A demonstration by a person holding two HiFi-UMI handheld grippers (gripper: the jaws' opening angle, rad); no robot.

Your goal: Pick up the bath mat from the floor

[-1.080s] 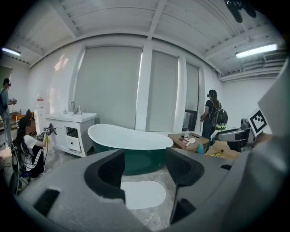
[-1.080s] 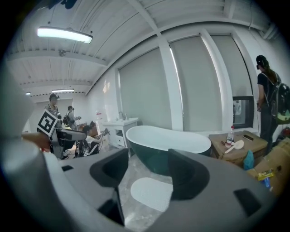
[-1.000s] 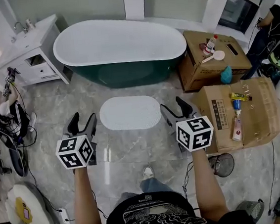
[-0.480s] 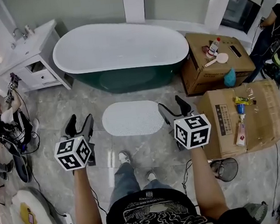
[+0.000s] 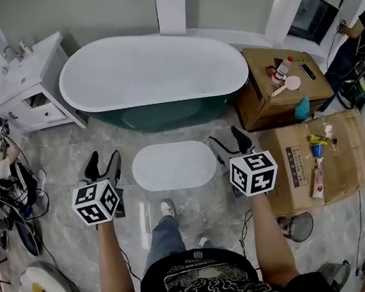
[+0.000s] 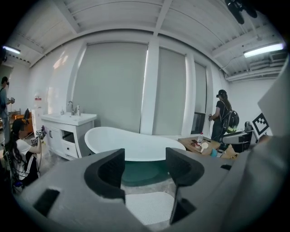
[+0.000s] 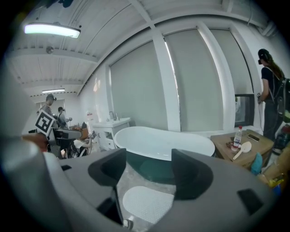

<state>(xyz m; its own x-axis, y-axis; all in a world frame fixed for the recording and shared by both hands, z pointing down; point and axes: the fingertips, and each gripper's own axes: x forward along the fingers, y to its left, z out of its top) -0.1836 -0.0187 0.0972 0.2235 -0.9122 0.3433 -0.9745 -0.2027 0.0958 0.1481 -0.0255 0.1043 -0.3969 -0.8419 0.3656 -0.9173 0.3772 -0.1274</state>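
The white oval bath mat [image 5: 174, 165] lies flat on the grey floor [image 5: 63, 187] in front of the bathtub [image 5: 151, 67]. The left gripper [image 5: 104, 161] hovers just off its left end, fingers spread and empty. The right gripper [image 5: 227, 137] hovers off its right end; its fingers have just been opening, with nothing between them

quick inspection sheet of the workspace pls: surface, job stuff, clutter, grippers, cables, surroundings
surface: grey marbled floor
job's things: bath mat lies flat before the bathtub, untouched
clutter: cardboard boxes carrying a bottle and small items, right of mat
grippers: left gripper open, empty; right gripper open, empty, its fingers have just been opening; both short of mat
cables: black cable on floor beside the person's right arm
surroundings: vanity left of bathtub; people at the edges
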